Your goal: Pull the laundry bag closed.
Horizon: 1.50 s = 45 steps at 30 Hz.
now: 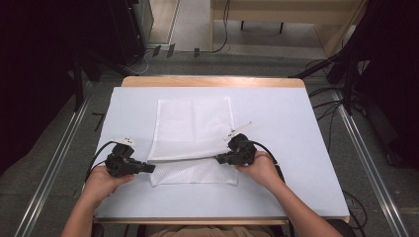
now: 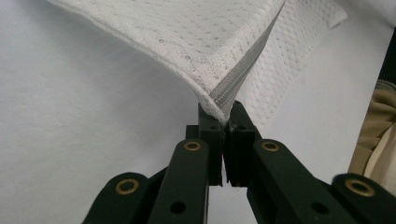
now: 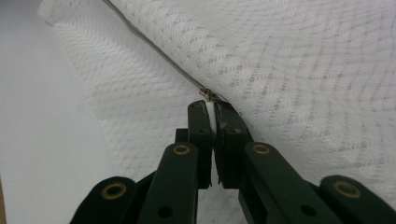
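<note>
White mesh, soft and light, was judged likely to sag and slip, so the stiffer zipper band along the near part of the mesh bag (image 1: 192, 133) seemed the best hold. At the near left, the left tool (image 1: 148, 168) was pressed together on the zipper's end corner (image 2: 224, 106). At the right, the right tool (image 1: 220, 159) was pinching the zipper pull (image 3: 211, 109). Both hands were held low, tools pointed inward. Farther off, the bag lay flat mid-worktop (image 1: 281, 113).
</note>
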{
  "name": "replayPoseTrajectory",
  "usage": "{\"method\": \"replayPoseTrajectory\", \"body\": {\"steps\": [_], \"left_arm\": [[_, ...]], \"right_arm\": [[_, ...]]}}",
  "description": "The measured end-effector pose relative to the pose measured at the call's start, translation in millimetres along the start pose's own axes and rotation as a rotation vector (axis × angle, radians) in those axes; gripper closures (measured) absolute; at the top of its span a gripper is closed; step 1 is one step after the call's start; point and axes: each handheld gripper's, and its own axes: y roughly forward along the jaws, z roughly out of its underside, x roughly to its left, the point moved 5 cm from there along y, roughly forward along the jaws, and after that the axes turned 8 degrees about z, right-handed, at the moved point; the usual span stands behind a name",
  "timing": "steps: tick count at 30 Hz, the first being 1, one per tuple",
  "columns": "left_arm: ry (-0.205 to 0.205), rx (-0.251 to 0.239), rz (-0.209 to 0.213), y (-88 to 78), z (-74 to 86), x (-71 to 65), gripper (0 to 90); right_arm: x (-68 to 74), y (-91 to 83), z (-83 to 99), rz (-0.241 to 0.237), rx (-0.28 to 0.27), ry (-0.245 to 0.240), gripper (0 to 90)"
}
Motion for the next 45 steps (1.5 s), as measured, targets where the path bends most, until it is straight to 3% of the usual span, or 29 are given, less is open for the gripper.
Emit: {"method": "replayPoseTrajectory", "body": {"steps": [17,31,41,45], "left_arm": [[-0.007,-0.004,0.001,-2.6,1.3,1.5,88.1],[-0.009,0.0,0.005,-3.3,2.0,1.8,88.1],[0.004,0.027,-0.005,0.1,2.5,-0.8,87.9],[-0.012,0.023,-0.004,-0.3,2.5,0.0,87.2]], "right_arm": [[-10.3,-10.2,9.2,0.02,-0.006,0.021,87.9],[-22.6,-18.9,22.7,0.037,0.03,0.052,88.0],[-21.3,-21.1,26.4,0.058,0.04,0.026,87.9],[-19.0,-19.8,25.8,0.066,0.041,0.027,87.6]]}}
